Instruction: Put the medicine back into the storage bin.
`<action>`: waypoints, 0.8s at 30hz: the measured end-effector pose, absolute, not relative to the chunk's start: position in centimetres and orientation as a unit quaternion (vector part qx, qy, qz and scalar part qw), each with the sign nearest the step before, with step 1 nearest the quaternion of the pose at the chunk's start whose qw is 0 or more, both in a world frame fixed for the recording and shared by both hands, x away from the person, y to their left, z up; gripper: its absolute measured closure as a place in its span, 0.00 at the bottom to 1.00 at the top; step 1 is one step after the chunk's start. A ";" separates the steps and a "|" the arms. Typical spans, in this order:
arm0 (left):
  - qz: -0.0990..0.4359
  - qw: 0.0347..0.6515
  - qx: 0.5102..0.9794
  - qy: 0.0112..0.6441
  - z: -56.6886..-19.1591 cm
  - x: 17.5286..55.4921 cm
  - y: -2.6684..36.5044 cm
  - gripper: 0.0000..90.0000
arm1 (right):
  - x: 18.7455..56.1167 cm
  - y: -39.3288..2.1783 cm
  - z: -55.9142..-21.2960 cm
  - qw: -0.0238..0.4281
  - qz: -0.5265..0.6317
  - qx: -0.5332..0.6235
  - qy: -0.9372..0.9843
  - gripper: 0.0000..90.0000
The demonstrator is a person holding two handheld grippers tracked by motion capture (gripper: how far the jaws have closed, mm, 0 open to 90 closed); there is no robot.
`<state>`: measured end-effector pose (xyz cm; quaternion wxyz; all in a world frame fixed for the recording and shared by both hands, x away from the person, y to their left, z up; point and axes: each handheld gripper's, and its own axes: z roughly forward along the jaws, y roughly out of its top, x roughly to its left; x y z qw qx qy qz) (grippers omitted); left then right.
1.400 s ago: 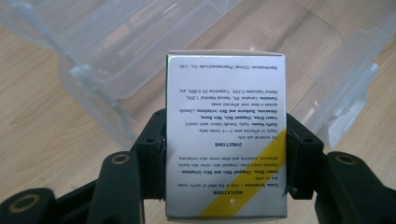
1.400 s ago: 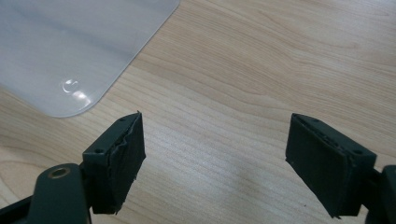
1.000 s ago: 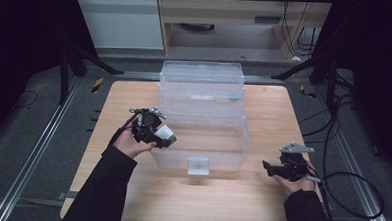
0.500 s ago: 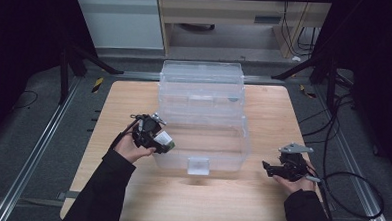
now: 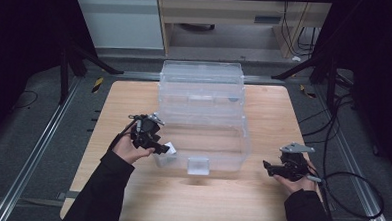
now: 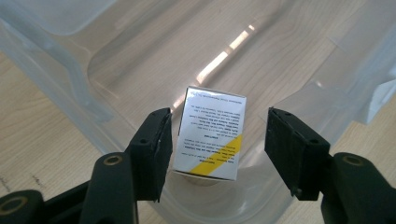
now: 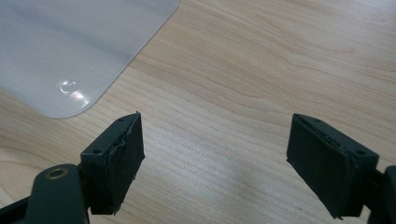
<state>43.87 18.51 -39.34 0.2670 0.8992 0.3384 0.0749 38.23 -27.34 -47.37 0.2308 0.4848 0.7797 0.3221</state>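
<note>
— Two clear bins stand on the bench, right?
— Yes. One is far, and the near bin sits just in front of it.
— Where's the small box?
— Over the near bin's left corner, between the jaws of the left tongs. Those jaws have just been opening; the left pad sits at the box's side, and the right one stands off it.
— And the right tongs?
— Jaws wide apart over bare wood, right of the near bin, holding nothing.
</note>
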 end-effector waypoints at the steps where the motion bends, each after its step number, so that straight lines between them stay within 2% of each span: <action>1: 0.077 0.272 0.898 0.337 -39.1 43.8 18.6 0.46 | 38.2 -27.4 -47.3 0.231 0.322 0.485 0.780 0.21; 13: 0.094 0.329 0.896 0.284 -37.3 42.2 18.0 0.46 | 38.2 -27.6 -47.1 0.234 0.326 0.484 0.777 0.21; 24: 0.085 0.324 0.910 0.245 -37.5 42.1 15.9 0.47 | 38.2 -27.6 -46.9 0.237 0.329 0.485 0.775 0.21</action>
